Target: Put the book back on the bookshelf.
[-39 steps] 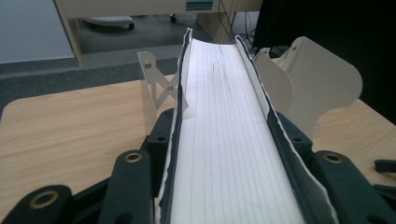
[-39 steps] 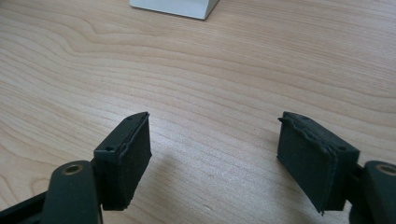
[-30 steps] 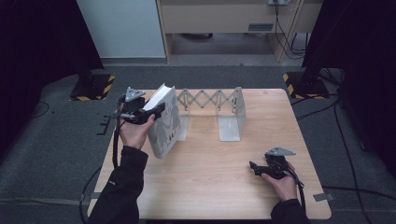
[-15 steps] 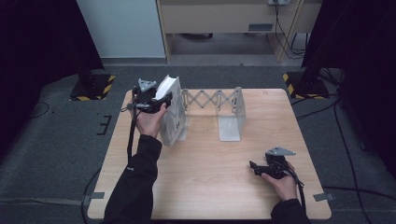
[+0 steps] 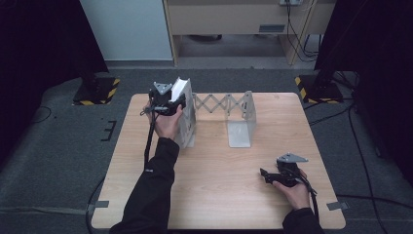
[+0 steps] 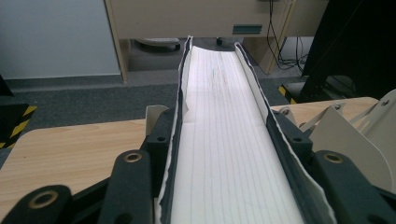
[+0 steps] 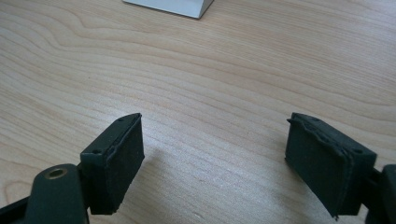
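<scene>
A thick book (image 5: pixel 181 90) with dark covers and white page edges is held near the table's far left, my left gripper (image 5: pixel 165 103) shut on it. In the left gripper view the book (image 6: pixel 224 140) runs away from the camera, page edges up, with my left gripper (image 6: pixel 222 122) pressing both covers. It stands at the left end plate (image 5: pixel 188 132) of a pale metal expanding book rack (image 5: pixel 221 103). My right gripper (image 5: pixel 272 176) rests low at the front right of the table. In the right gripper view my right gripper (image 7: pixel 215 144) is open over bare wood.
The rack's right end plate (image 5: pixel 242 122) stands upright mid-table, and its white base (image 7: pixel 170 6) shows in the right gripper view. The wooden table (image 5: pixel 219 195) has bare wood across its front half. Grey carpet and yellow-black striped stand feet (image 5: pixel 311 87) surround it.
My left hand has carried the book right and toward the far side, onto the rack's left end, and the book now stands more upright. The right hand has kept still.
</scene>
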A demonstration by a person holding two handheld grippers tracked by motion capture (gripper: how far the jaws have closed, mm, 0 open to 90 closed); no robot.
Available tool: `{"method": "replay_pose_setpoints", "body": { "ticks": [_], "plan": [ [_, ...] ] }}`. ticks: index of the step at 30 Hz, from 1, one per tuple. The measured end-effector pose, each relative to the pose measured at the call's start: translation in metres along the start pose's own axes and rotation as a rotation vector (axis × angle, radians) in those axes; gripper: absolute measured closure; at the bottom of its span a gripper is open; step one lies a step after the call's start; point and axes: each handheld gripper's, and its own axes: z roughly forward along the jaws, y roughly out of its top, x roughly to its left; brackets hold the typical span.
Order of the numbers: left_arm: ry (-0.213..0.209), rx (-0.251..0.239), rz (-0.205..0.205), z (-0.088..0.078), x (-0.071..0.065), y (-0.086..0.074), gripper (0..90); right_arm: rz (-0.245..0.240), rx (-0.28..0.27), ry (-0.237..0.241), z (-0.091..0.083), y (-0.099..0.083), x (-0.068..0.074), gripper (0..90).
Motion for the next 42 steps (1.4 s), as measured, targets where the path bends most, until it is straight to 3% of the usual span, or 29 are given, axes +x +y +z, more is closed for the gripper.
{"method": "replay_pose_setpoints", "body": {
  "ticks": [4,12,17,21,33,42],
  "plan": [
    [0.009,0.000,0.020,0.009,-0.007,-0.004,50.8,-0.002,-0.002,0.000,0.000,0.000,0.000,19.6],
    [0.027,-0.041,-0.004,0.020,-0.012,-0.019,50.7,-0.010,-0.001,0.003,0.001,0.000,0.000,19.5],
    [0.039,-0.063,-0.040,0.018,-0.012,-0.025,50.0,-0.018,0.007,0.004,0.001,0.001,0.001,19.6],
    [0.049,-0.079,-0.042,0.015,-0.014,-0.031,49.4,-0.021,0.009,0.002,0.001,0.001,0.002,19.6],
    [0.027,-0.084,0.019,0.008,-0.024,-0.043,47.3,-0.027,0.007,-0.002,0.001,0.001,0.002,19.3],
    [-0.058,-0.079,-0.041,0.003,-0.011,-0.050,35.8,-0.025,0.008,0.001,0.001,0.001,0.002,19.0]
  ]
}}
